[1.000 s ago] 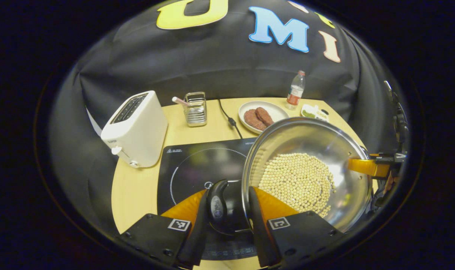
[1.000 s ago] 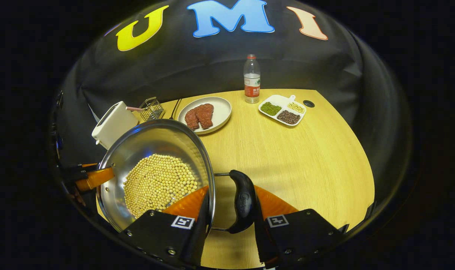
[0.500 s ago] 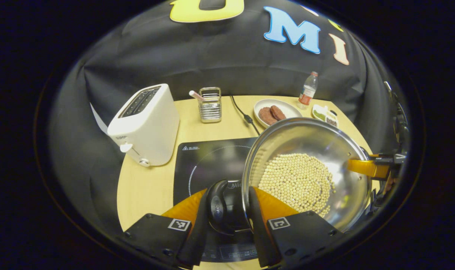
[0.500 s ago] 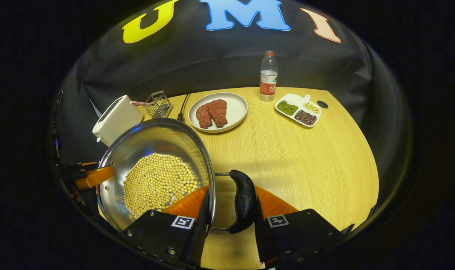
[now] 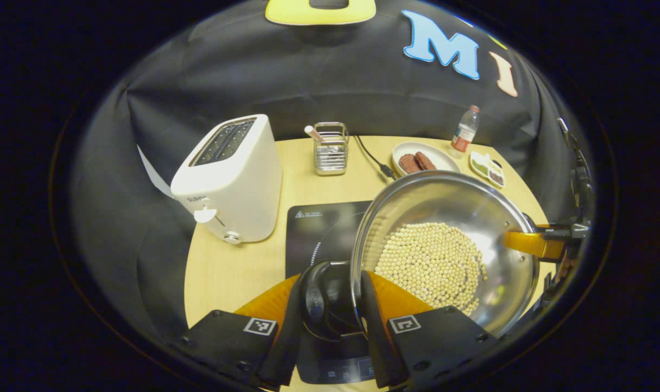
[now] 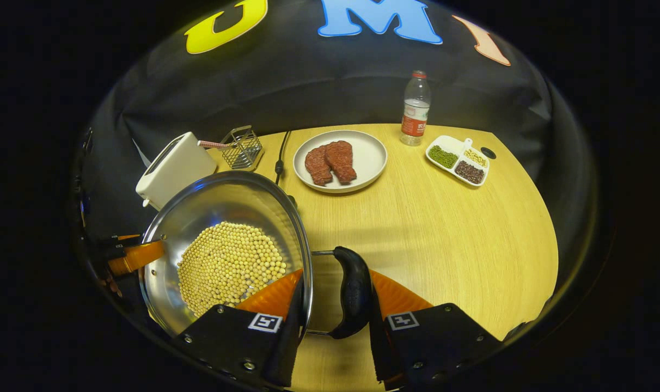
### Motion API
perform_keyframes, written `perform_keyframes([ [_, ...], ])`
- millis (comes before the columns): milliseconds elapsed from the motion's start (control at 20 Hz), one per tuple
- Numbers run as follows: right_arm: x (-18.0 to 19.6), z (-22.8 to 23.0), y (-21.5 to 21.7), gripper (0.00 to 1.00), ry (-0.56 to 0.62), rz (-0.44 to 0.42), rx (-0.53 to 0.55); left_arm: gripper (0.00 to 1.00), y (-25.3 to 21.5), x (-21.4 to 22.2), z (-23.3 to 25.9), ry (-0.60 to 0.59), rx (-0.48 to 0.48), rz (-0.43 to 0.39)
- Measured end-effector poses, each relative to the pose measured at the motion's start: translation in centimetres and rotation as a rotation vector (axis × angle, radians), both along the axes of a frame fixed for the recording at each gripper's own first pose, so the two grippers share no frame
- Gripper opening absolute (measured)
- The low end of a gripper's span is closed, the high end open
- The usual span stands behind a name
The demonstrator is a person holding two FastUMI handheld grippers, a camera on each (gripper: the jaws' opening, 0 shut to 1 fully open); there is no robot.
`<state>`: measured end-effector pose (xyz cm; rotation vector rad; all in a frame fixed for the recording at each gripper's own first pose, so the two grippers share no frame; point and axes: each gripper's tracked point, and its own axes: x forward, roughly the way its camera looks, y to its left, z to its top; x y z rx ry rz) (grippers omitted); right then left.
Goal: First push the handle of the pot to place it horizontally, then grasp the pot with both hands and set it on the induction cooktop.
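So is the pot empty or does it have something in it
Not empty. The pot holds a layer of pale round beans covering most of its bottom; the shiny wall above them is bare.

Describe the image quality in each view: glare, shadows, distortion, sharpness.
Left gripper view: fisheye bends the table edge; bright glare on the pot inner wall; toaster sharp. Right gripper view: the table curves the same way; a soft shadow band crosses the wood beyond the pot handle; steel wall gleams; plate and bottle stay crisp.
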<state>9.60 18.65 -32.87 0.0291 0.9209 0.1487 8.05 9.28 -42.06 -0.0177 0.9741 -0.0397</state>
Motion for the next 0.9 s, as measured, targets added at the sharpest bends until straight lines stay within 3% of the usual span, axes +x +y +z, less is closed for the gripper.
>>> perform_keyframes([
  [50, 0.2, -0.1, 0.5, 0.56, 0.001, -0.002, 0.001, 0.61, 0.3, 0.1, 0.0, 0.000, -0.001, 0.001],
  [100, 0.2, -0.2, 1.1, 0.56, -0.001, -0.004, 0.001, 0.58, 0.5, 0.2, 0.0, 0.001, -0.001, 0.000],
  [900, 0.4, -1.9, 4.3, 0.56, 0.013, -0.069, 0.011, 0.61, 2.4, 1.2, -1.4, -0.015, -0.011, -0.046],
])
